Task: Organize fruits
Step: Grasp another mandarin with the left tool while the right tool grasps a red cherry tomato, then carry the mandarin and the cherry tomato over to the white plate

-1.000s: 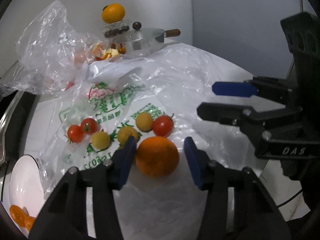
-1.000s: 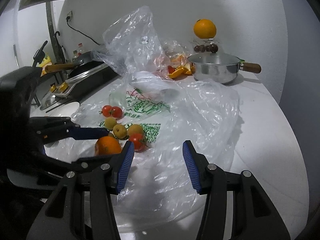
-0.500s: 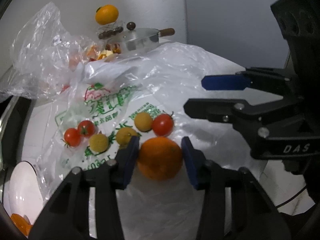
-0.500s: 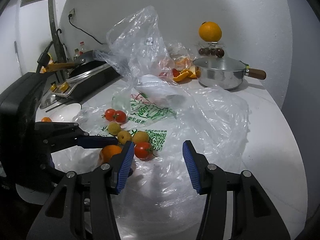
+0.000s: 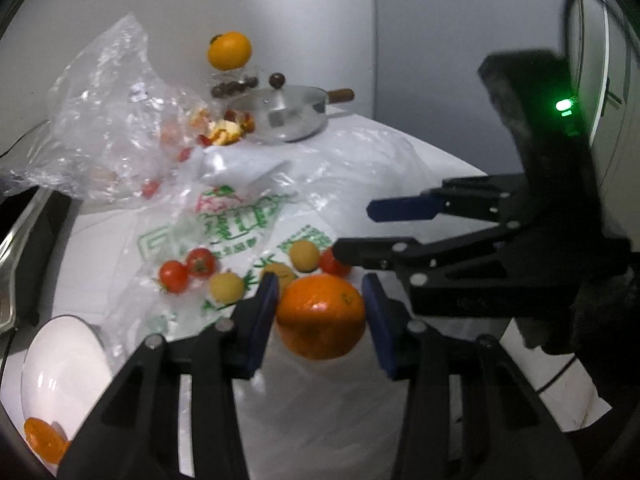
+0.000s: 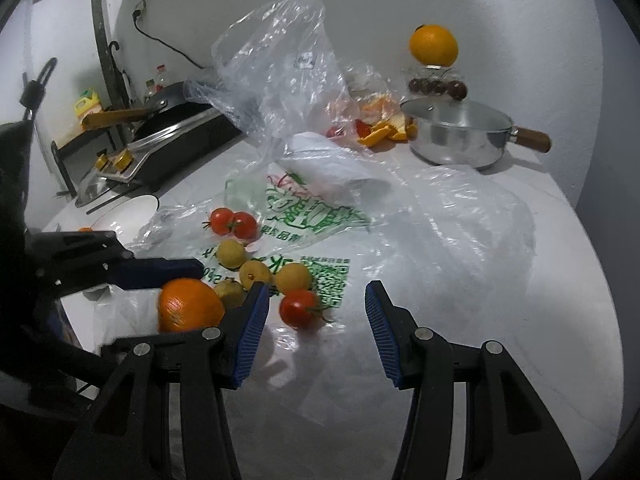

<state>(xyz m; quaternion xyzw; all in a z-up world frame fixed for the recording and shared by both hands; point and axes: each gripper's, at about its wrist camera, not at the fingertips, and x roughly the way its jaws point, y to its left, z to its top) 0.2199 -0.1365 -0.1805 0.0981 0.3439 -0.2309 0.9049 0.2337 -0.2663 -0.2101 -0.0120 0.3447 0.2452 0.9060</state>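
Left gripper point(image 5: 320, 312) clamped on an orange point(image 5: 320, 316) over the printed plastic bag point(image 5: 244, 216)

The blue pads press on both sides of the orange, which sits just clear of the bag's near end, and the right wrist view shows the same fruit point(image 6: 188, 308) pinched by the dark fingers coming in from the left. The right gripper point(image 6: 316, 328) stands open with nothing between its pads — it hangs over the bare clear film beside the bag. On the bag lie two red tomatoes point(image 5: 186, 270) at its left part, yellow fruits point(image 5: 304, 255) in the middle and one more red tomato point(image 6: 299, 308) next to them. A white bowl point(image 5: 60, 364) stands left of the bag with an orange piece at its near rim. Behind the bag — a lidded steel pan point(image 5: 286, 114), with another orange point(image 5: 229, 51) perched above it.
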